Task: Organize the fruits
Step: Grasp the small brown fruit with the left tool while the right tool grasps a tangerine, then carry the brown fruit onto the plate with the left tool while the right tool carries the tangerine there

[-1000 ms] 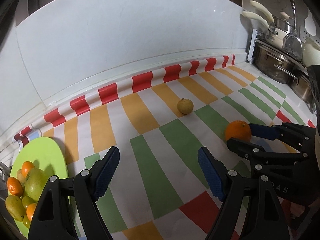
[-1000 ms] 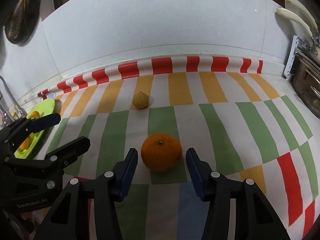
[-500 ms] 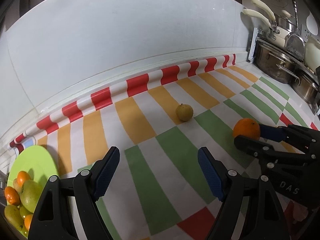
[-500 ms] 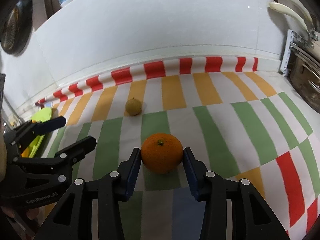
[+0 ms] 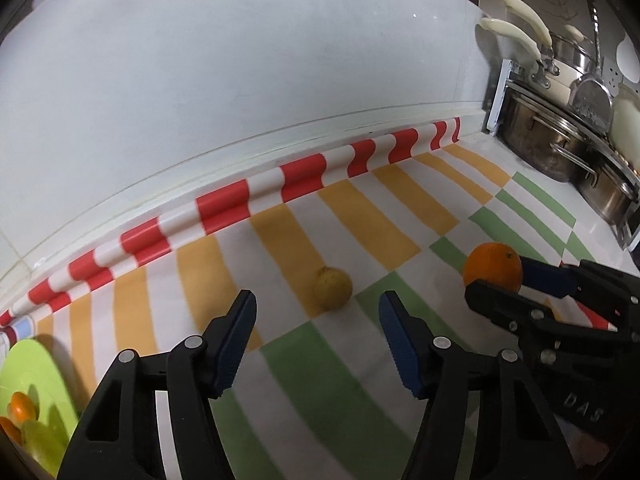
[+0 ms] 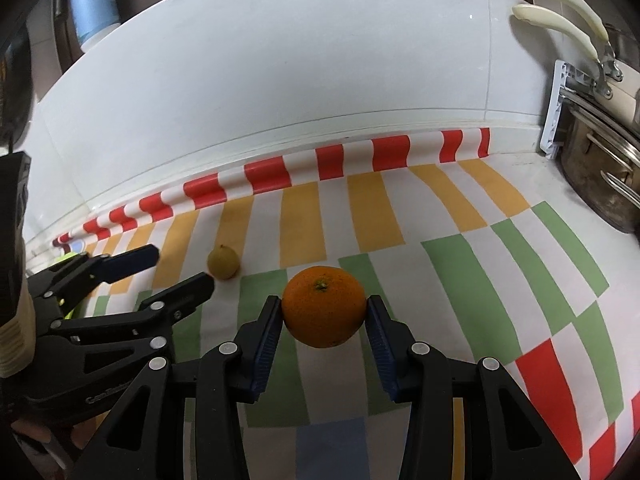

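Orange (image 6: 324,306) over striped cloth (image 6: 460,264), tiled wall (image 6: 280,80)

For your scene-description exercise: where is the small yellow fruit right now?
In the left wrist view the small yellow fruit lies on the striped cloth, just ahead of the open left gripper.

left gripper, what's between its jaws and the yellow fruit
Nothing but bare striped cloth: in the left wrist view the left gripper, jaws open, sits just short of the yellow fruit.
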### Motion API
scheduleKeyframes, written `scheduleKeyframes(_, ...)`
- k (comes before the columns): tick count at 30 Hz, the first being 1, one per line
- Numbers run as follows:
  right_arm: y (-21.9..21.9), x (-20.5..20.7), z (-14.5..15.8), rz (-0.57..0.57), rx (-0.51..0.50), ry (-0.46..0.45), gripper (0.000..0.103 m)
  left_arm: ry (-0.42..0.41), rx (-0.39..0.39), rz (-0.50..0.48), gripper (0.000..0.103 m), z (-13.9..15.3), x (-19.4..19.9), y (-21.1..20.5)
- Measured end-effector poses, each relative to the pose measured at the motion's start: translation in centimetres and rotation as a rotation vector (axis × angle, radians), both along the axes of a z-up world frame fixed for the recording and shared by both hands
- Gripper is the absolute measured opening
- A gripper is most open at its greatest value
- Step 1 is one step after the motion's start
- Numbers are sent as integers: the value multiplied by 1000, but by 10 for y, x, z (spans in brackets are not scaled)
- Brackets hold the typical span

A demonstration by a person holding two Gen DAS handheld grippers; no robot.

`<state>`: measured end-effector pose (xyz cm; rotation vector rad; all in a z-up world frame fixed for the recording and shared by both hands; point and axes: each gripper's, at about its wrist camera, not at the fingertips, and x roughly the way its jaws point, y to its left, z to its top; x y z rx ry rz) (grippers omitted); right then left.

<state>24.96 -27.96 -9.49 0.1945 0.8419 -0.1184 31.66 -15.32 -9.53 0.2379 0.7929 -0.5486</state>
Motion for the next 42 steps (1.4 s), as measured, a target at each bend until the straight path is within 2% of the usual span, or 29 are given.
scheduleKeyframes(4, -4, 4, 0, -4, -7, -4, 44, 28, -18, 9, 50, -4, 10, -9)
scheduleKeyframes(9, -7, 8, -1, -6, -9, -6, 44, 53, -11, 16, 42, -11, 18, -17)
scheduleKeyframes(13, -8, 11, -2, -6, -6, -5, 44, 74, 9, 12, 27, -18, 21, -20)
scheduleKeyframes(19, -7, 10, -1, -3, -12, -6, 44, 53, -1, 0, 27, -12, 15, -15)
scheduleKeyframes(26, 0, 2, 8, 11, -22, -23, 44, 17, -23, 8, 27, 11, -5, 5)
scheduleKeyframes(42, 39, -36, 51, 95, -30, -91, 44, -53, -69, 68, 27, 61, -71, 57)
